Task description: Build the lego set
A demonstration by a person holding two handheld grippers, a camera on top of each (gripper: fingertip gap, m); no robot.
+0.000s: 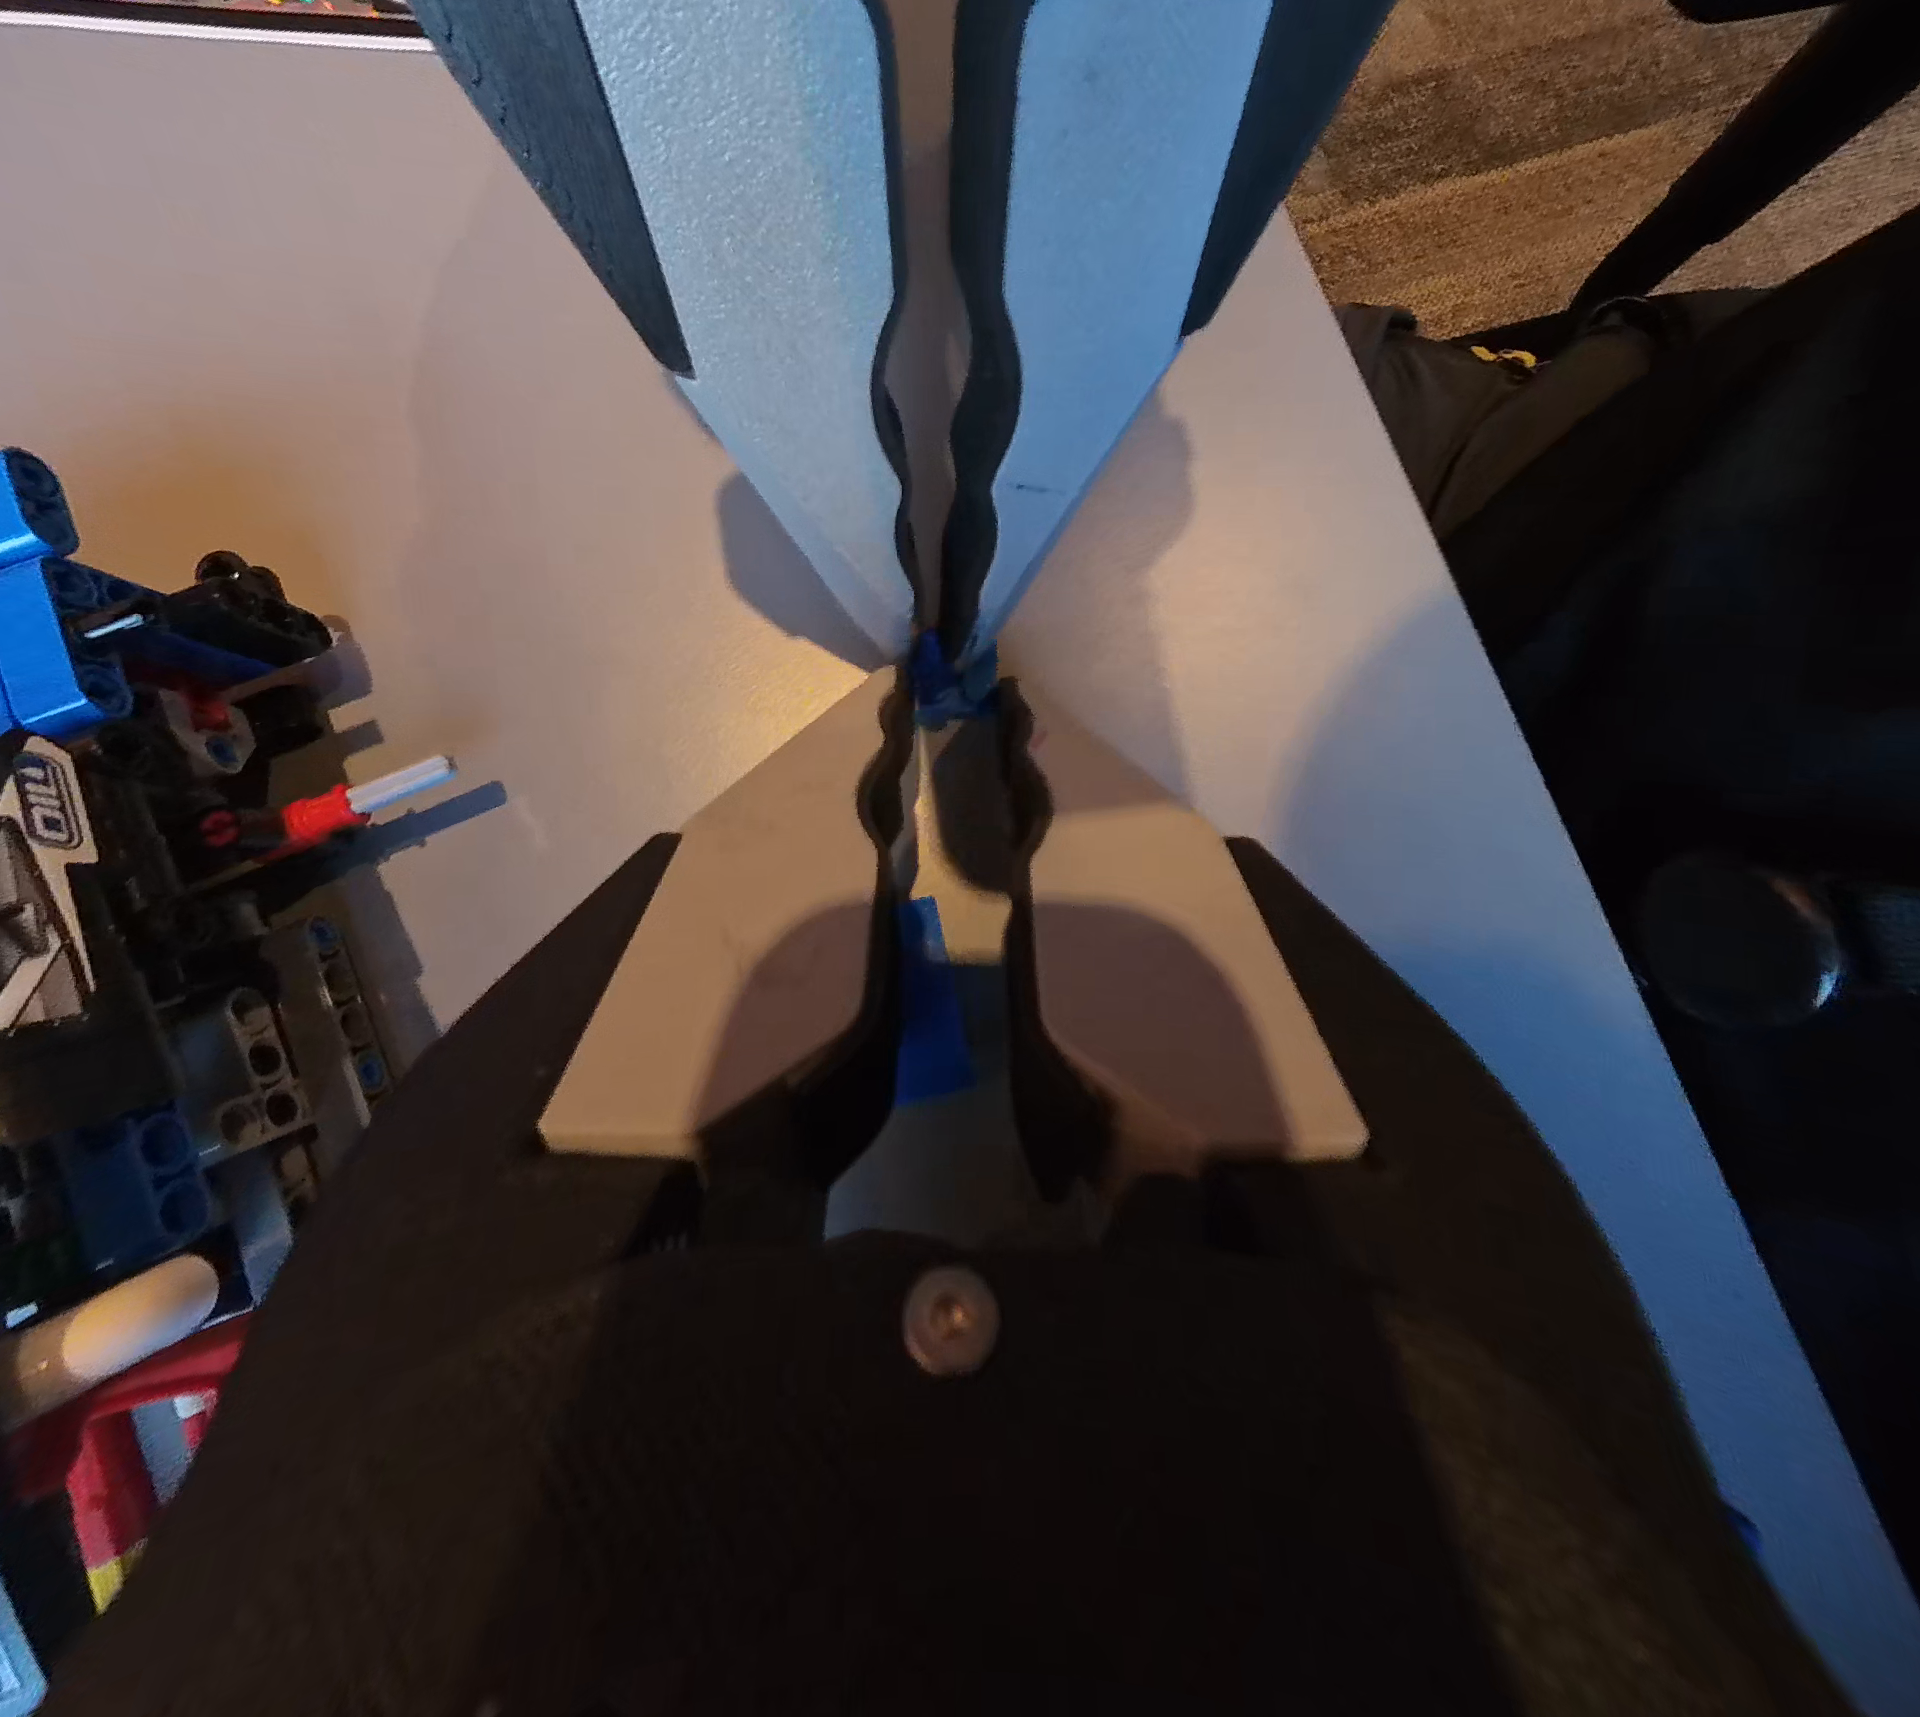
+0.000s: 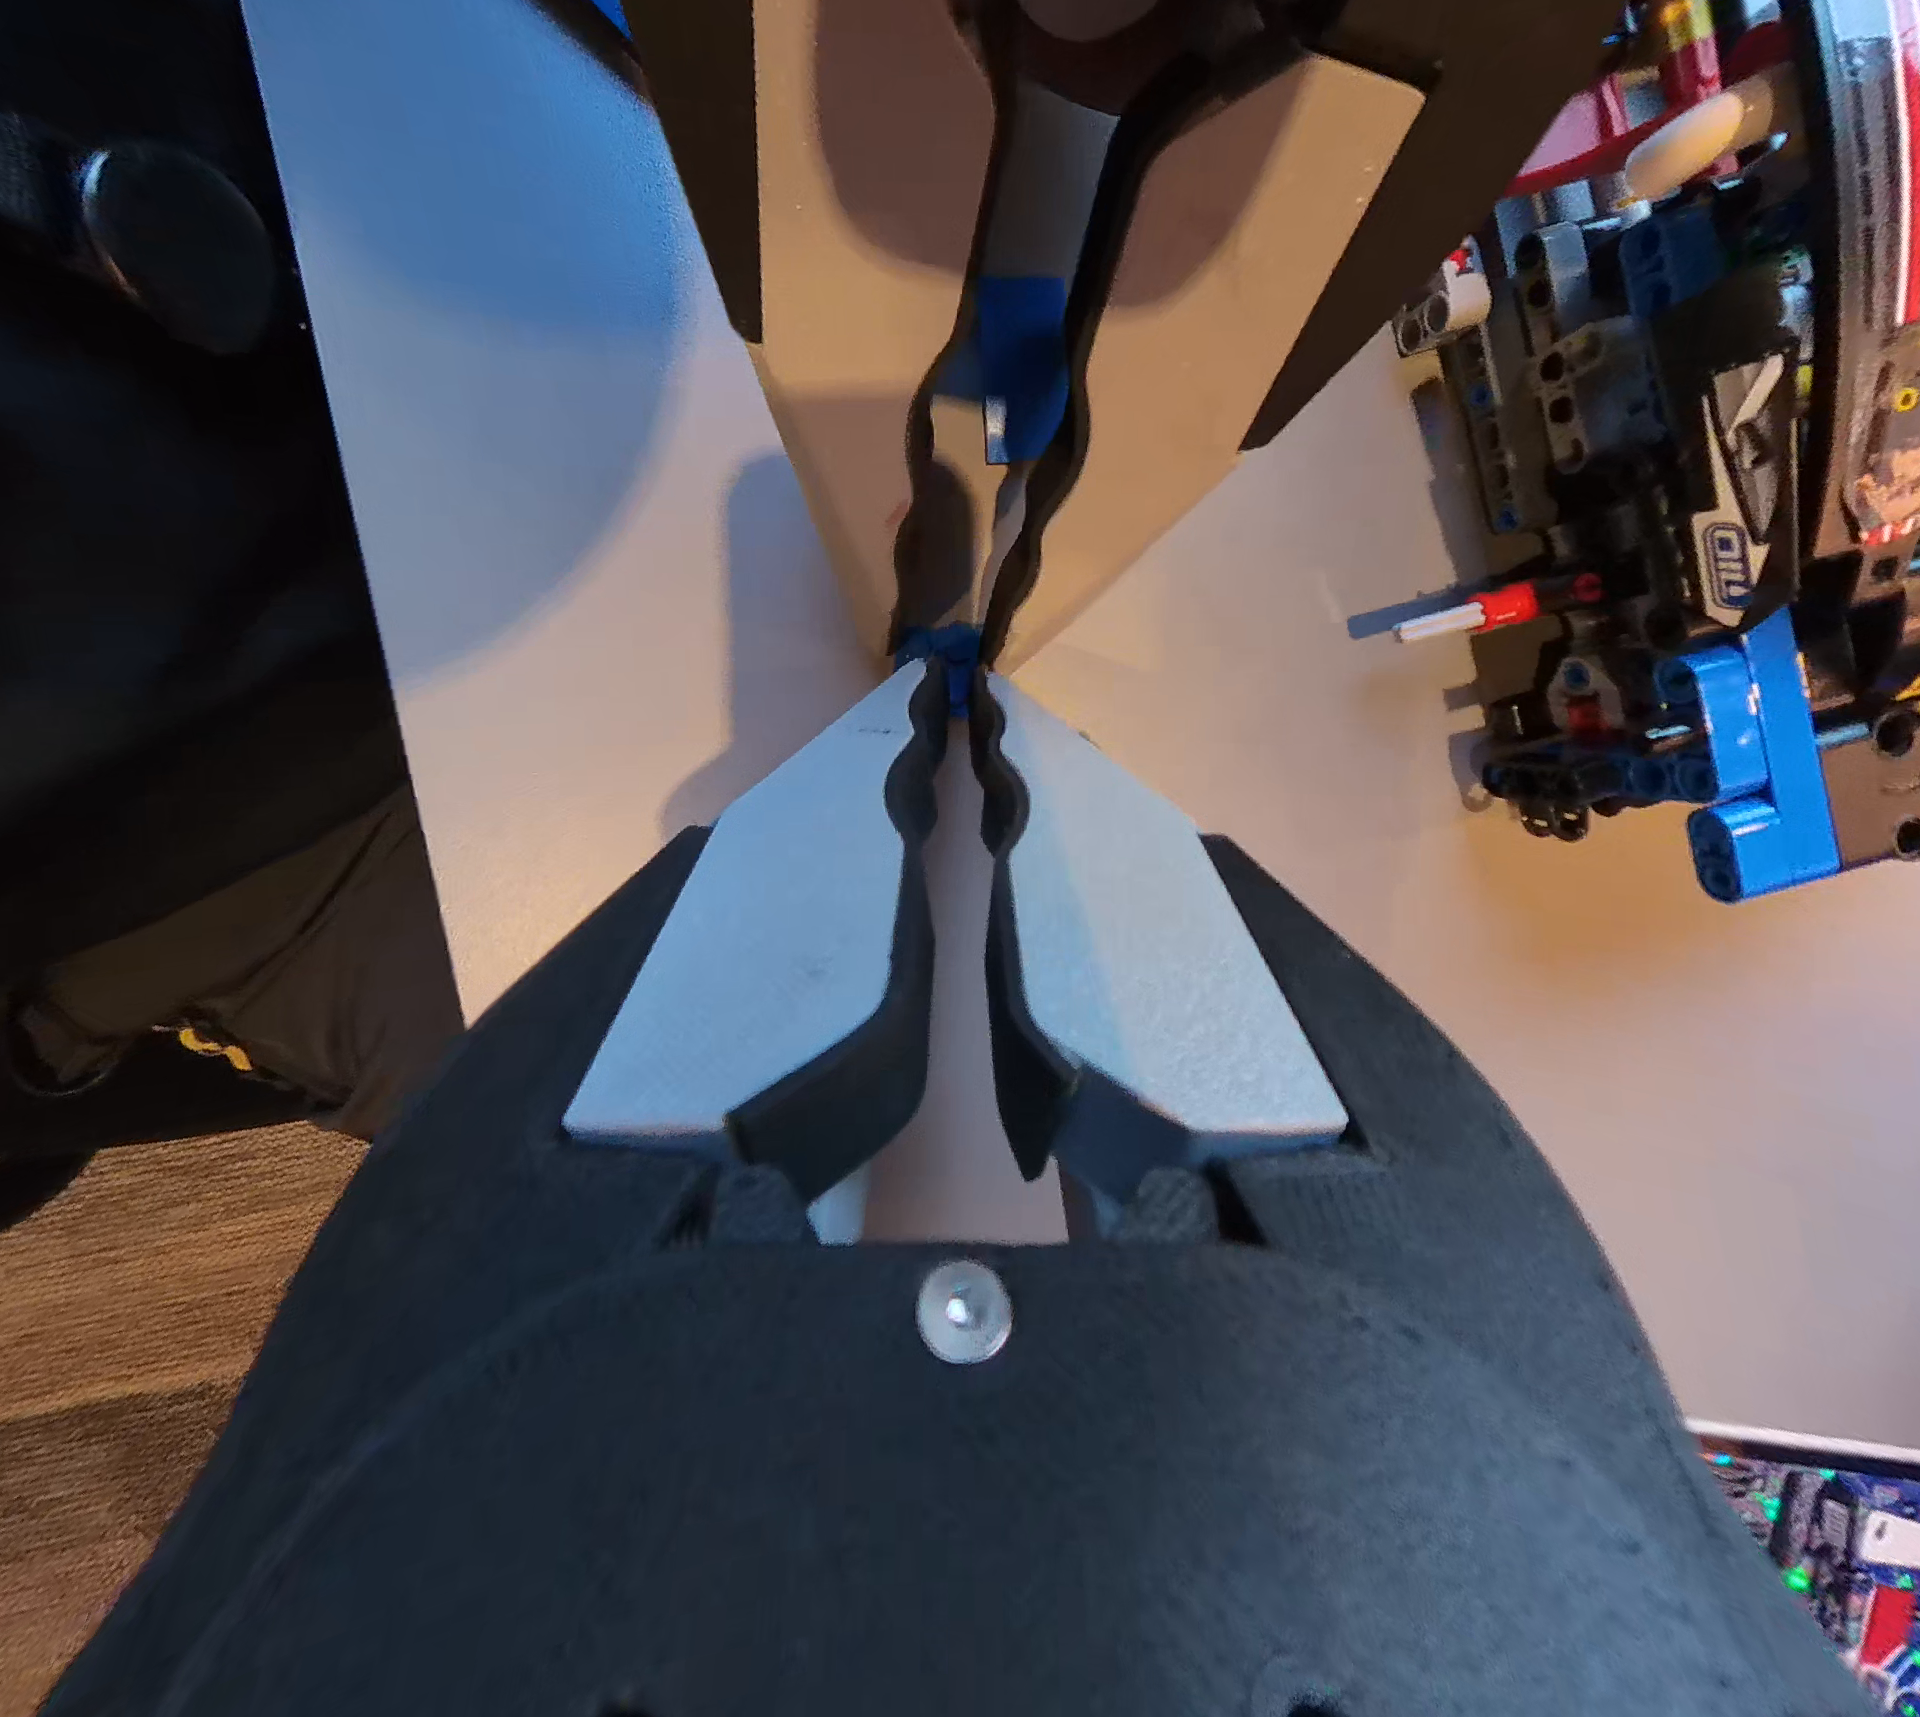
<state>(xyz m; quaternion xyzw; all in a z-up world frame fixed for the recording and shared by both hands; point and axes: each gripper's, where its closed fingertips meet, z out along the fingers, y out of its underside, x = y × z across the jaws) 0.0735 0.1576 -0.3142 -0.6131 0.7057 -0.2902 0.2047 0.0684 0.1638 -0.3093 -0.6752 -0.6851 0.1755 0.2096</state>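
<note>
Because the small blue Lego pin (image 1: 940, 675) is tiny, rigid and slick, it likely needs a tip grip on each end. It sits above the white desk (image 1: 312, 296), pinched between both nearly closed grippers: left gripper (image 1: 951, 717) and right gripper (image 2: 954, 691) meet tip-to-tip, the half-built Lego vehicle (image 2: 1683, 524) well aside.
</note>
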